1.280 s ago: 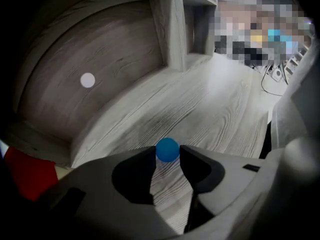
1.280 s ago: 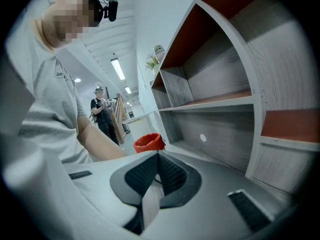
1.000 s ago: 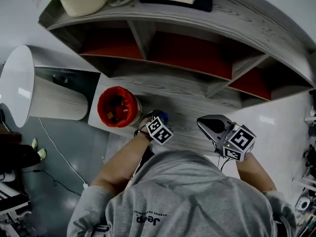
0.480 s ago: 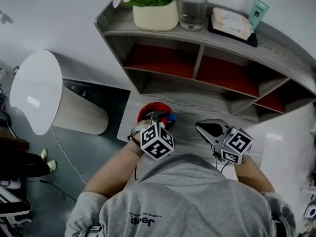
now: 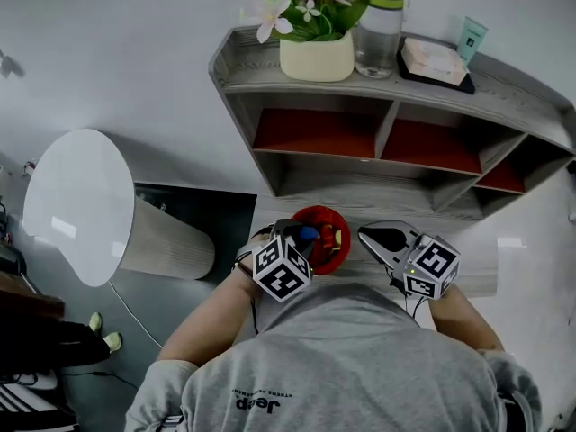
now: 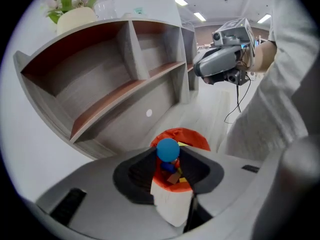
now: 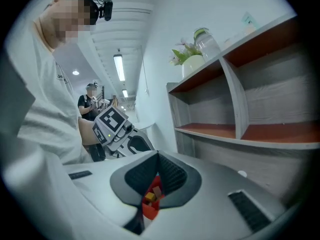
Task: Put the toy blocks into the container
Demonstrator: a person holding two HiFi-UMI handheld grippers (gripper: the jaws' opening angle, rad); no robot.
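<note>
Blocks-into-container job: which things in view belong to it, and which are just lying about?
Job: blue ball, held in the left gripper; red container; blocks inside it.
Lying about: flower pot, jar, wipes pack, tube, all on the shelf.

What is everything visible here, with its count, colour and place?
container: one, red inside, white outside, on the desk.
toy blocks: several, yellow, orange, blue, inside the container.
blue ball: one, held above the container.
shelf unit: one, grey and red, behind the container.
flower pot: one, cream, on the shelf unit.
jar: one, clear, green lid, beside the flower pot.
box: one, pale, beside the tube.
tube: one, teal, on the shelf unit.
round stand: one, white, left of the desk.
left gripper: one, shut on the blue ball.
right gripper: one, shut, empty.
person's sweatshirt: one, grey.
</note>
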